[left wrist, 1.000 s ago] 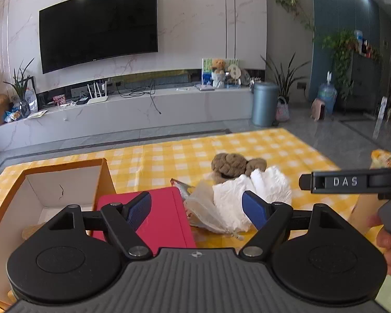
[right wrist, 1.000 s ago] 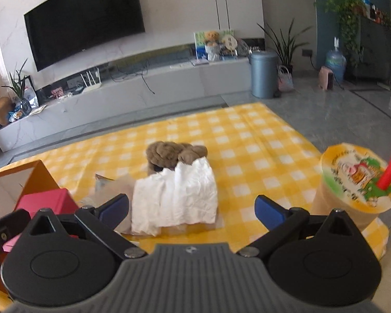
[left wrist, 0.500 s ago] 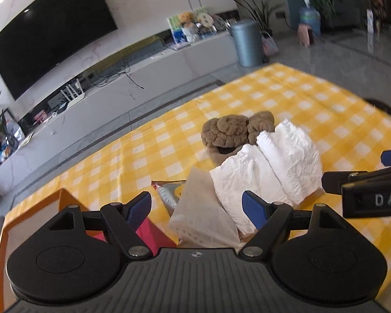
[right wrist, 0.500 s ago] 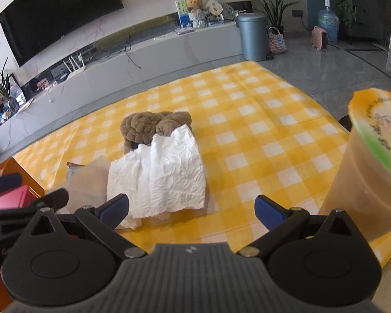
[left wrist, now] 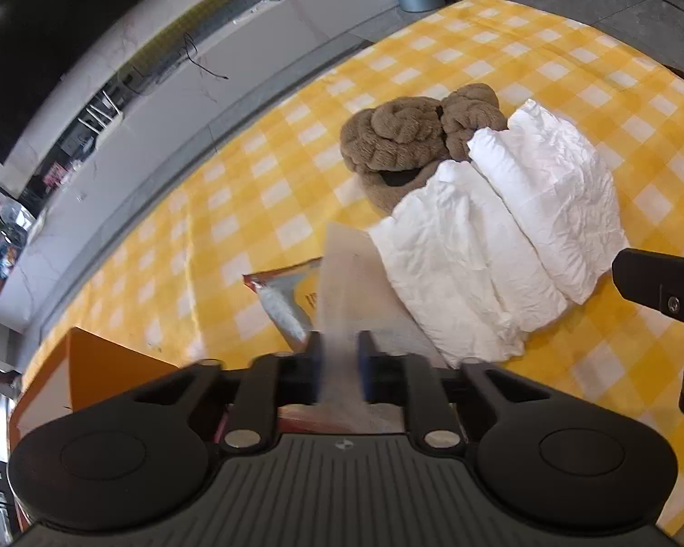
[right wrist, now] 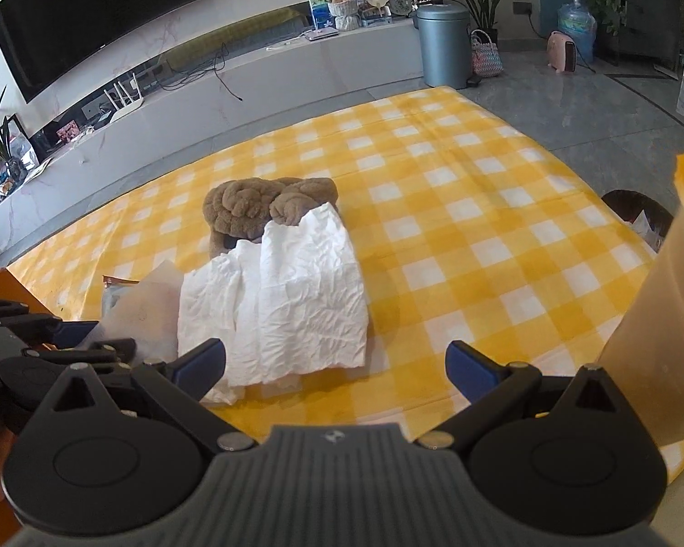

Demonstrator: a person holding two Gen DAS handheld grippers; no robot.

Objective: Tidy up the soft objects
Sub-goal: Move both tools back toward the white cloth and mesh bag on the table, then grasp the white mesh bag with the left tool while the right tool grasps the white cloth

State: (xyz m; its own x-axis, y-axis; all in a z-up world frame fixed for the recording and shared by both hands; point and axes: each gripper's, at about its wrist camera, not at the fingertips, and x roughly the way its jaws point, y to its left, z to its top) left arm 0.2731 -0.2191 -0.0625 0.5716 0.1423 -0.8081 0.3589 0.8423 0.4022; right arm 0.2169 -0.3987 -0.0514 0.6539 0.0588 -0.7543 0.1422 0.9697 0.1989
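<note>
left tongs [left wrist: 339, 367] clamped on the near edge of a thin translucent sheet [left wrist: 351, 282]; blue pads tight on both sides of it, sheet blurred at the grip. sheet runs forward, its far part lying against the crumpled white tissue bundle [left wrist: 501, 237]. under the sheet a foil-edged packet [left wrist: 280, 301] lies flat on the yellow checked counter [left wrist: 547, 54].

brown knitted soft item [left wrist: 410, 136] sits behind the tissue bundle, touching it; tissue overlaps its near side.

right tongs [right wrist: 335, 367] spread wide, gripping nothing, low over the counter near edge. left pad is just in front of the tissue bundle's [right wrist: 287, 301] near corner; contact unclear. right pad is over bare cloth, well apart from the tissue.

orange box [left wrist: 109, 369] at near left, beside the left tongs. tall drink cup [right wrist: 661, 319] at far right of the right wrist view, close to the lens, blurred.
</note>
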